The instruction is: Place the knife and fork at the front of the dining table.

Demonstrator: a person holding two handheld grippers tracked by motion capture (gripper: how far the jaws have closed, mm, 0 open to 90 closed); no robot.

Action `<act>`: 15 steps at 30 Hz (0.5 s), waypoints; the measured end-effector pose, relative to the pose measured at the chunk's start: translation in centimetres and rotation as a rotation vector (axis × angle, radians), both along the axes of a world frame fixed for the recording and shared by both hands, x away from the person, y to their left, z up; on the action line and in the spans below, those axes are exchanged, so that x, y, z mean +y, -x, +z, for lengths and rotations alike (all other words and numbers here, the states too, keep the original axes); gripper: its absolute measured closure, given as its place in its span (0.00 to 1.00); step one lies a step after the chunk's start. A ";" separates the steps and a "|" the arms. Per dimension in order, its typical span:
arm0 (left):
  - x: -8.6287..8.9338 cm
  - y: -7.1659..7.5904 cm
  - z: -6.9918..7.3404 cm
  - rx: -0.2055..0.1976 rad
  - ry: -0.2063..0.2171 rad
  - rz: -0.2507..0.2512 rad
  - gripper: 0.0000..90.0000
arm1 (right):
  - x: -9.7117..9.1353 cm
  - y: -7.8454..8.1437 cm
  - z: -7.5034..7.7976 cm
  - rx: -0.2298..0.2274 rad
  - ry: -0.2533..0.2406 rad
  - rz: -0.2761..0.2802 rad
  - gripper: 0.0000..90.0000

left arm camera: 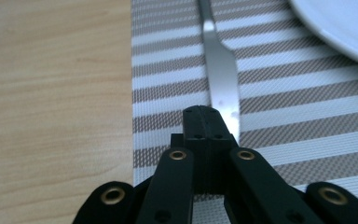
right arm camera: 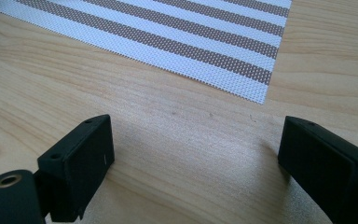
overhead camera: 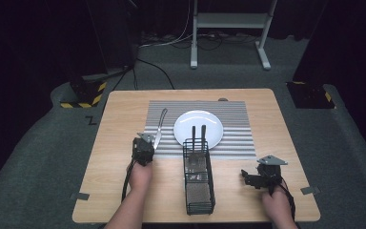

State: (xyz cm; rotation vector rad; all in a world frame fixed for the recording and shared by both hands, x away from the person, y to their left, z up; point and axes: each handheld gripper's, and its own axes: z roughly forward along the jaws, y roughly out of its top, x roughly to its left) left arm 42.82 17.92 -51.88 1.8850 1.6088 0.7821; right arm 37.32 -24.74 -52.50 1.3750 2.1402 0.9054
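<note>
A placemat [overhead camera: 233, 143] lies on the table [overhead camera: 114, 143]. On it, a plate [overhead camera: 198, 128]; left of the plate, a knife [overhead camera: 160, 125]; nearer than the plate, a wire basket [overhead camera: 199, 179].

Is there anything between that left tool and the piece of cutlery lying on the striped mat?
Nothing visible. The left tool has its jaws closed right at the near end of the cutlery, which lies on the striped mat beside the white plate. Whether the jaws pinch its handle is hard to tell.
</note>
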 end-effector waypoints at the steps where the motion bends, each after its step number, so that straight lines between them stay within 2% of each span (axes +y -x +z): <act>1: -0.1 0.1 -0.1 -0.007 -0.013 -0.006 1.00 | 0.0 0.0 0.0 0.000 0.000 0.000 0.11; 6: -1.2 0.6 -0.1 -0.013 -0.030 -0.046 1.00 | 0.0 0.0 0.0 0.000 0.000 0.001 0.11; 10: -1.0 0.8 -0.2 -0.019 -0.015 -0.040 0.99 | 0.0 0.0 0.0 0.000 0.000 0.001 0.11; 13: -0.3 1.2 0.2 -0.037 0.015 -0.025 0.87 | 0.0 0.0 0.0 0.000 0.000 0.002 0.12; 15: 0.4 1.9 0.4 -0.046 0.060 -0.019 0.78 | 0.0 0.1 0.0 -0.007 -0.001 0.014 0.15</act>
